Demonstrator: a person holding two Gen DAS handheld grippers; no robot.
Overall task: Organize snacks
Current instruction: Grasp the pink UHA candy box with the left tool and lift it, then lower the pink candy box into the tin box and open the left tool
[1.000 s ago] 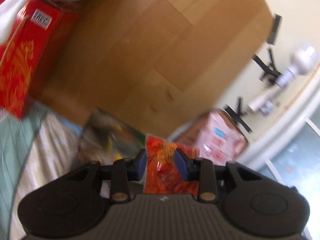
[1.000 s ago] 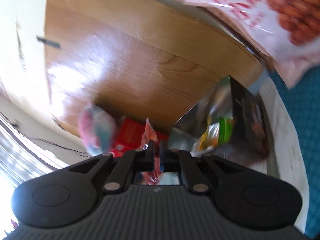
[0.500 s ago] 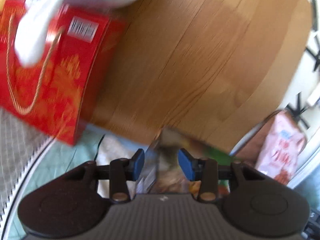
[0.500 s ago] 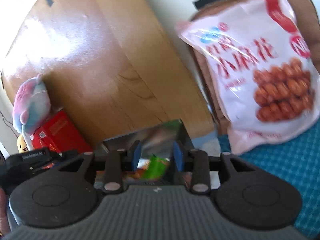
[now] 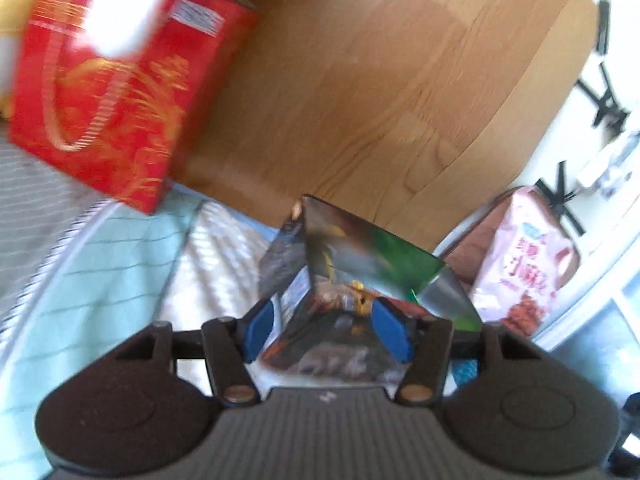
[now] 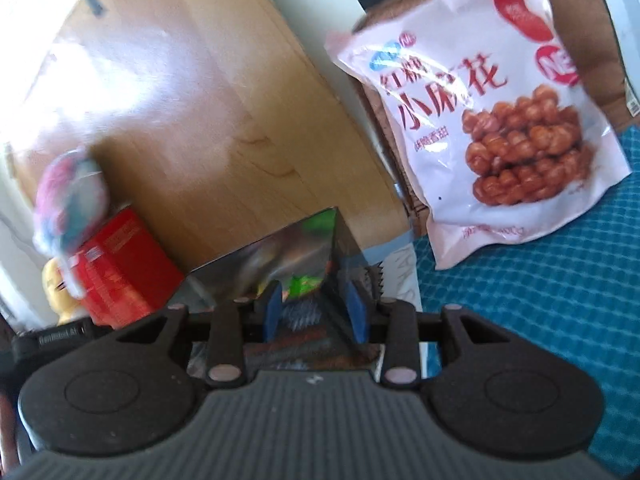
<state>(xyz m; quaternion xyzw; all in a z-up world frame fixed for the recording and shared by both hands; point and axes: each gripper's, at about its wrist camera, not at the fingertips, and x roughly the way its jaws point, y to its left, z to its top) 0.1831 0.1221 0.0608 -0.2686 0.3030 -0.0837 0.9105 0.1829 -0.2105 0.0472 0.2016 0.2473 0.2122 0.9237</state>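
A dark printed snack box (image 5: pixel 352 272) with its flaps open stands on the bed against a wooden headboard. My left gripper (image 5: pixel 326 330) is open, its blue pads on either side of the box's near corner. My right gripper (image 6: pixel 314 312) is open too, straddling another corner of the same box (image 6: pixel 280 256). Small snack packs show inside the box. A pink bag of twisted dough snacks (image 6: pixel 492 116) leans on a brown cushion to the right; it also shows in the left wrist view (image 5: pixel 520 260).
A red gift box (image 5: pixel 108 96) with gold print and a rope handle stands left of the snack box, with a plush toy (image 6: pixel 68 196) on top. The wooden headboard (image 5: pixel 380 92) is behind. The bedding is pale green at left and blue at right (image 6: pixel 540 292).
Both grippers have opened: the left let go of a red snack pack, the right of what it pinched. Both have moved in over the dark box.
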